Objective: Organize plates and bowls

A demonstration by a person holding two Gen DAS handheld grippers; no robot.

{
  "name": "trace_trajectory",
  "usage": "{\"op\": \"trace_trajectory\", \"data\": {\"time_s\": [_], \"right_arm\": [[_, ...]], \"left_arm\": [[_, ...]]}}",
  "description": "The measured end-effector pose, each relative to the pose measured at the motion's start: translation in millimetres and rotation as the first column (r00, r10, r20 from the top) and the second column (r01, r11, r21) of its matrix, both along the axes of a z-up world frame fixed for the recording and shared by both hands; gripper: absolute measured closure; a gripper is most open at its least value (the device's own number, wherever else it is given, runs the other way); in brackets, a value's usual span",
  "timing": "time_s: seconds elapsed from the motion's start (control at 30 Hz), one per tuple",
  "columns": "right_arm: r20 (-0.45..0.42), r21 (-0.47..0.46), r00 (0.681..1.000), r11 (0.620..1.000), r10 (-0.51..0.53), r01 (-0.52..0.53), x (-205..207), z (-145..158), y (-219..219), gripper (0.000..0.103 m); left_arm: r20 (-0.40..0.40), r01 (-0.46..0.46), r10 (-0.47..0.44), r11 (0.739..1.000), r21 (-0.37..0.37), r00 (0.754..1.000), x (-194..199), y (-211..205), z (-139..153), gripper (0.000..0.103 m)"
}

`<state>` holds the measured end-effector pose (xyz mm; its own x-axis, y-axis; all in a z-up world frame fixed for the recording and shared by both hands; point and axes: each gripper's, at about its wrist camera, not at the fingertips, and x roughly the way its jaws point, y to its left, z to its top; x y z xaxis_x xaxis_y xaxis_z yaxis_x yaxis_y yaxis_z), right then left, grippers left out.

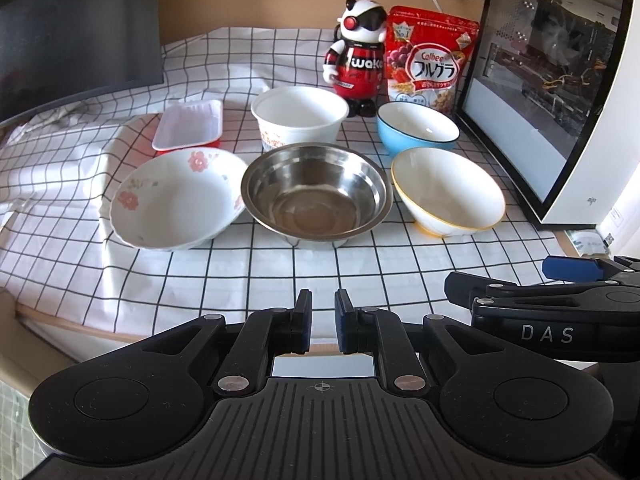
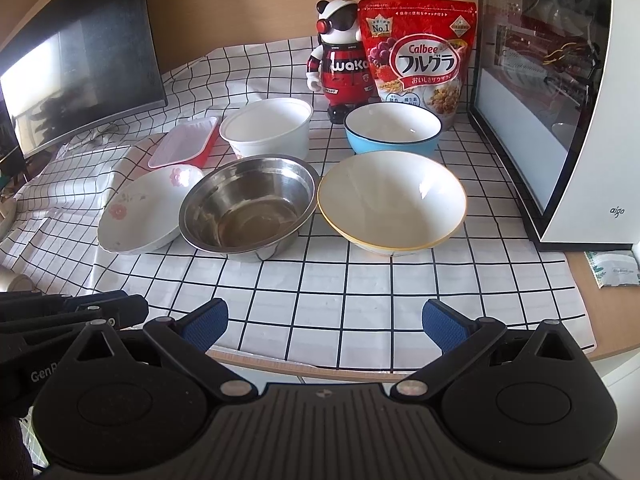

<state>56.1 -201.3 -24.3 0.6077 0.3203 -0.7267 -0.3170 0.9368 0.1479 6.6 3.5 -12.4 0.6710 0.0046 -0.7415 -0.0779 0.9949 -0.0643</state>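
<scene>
On the checked cloth a front row holds a floral white bowl [image 1: 176,196] [image 2: 144,210], a steel bowl [image 1: 316,192] [image 2: 248,204] and a white bowl with a yellow rim [image 1: 448,190] [image 2: 392,200]. Behind stand a red-edged white tray [image 1: 188,124] [image 2: 184,142], a white paper tub [image 1: 300,116] [image 2: 268,126] and a blue bowl [image 1: 416,128] [image 2: 394,130]. My left gripper [image 1: 322,322] hovers near the table's front edge, jaws nearly closed and empty. My right gripper [image 2: 326,324] is wide open and empty, also at the front edge; it also shows in the left wrist view [image 1: 560,292].
A panda robot toy [image 1: 358,60] [image 2: 340,60] and a red Calbee cereal bag [image 1: 430,60] [image 2: 418,56] stand at the back. A white glass-sided computer case [image 1: 560,92] [image 2: 560,100] walls the right side. A dark monitor [image 1: 76,28] [image 2: 80,64] stands at the left.
</scene>
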Motion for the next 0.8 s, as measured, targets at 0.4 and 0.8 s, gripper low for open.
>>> {"op": "trace_trajectory", "data": {"time_s": [0.4, 0.8], "right_arm": [[-0.013, 0.001, 1.000, 1.000, 0.004, -0.004, 1.8, 0.5, -1.1, 0.000], [-0.018, -0.006, 1.000, 1.000, 0.014, -0.014, 3.2, 0.1, 3.4, 0.000]], "left_arm": [[-0.008, -0.004, 0.004, 1.000, -0.001, 1.000, -1.1, 0.7, -3.1, 0.089], [-0.020, -0.012, 0.012, 1.000, -0.006, 1.000, -0.1, 4.9, -3.9, 0.088]]}}
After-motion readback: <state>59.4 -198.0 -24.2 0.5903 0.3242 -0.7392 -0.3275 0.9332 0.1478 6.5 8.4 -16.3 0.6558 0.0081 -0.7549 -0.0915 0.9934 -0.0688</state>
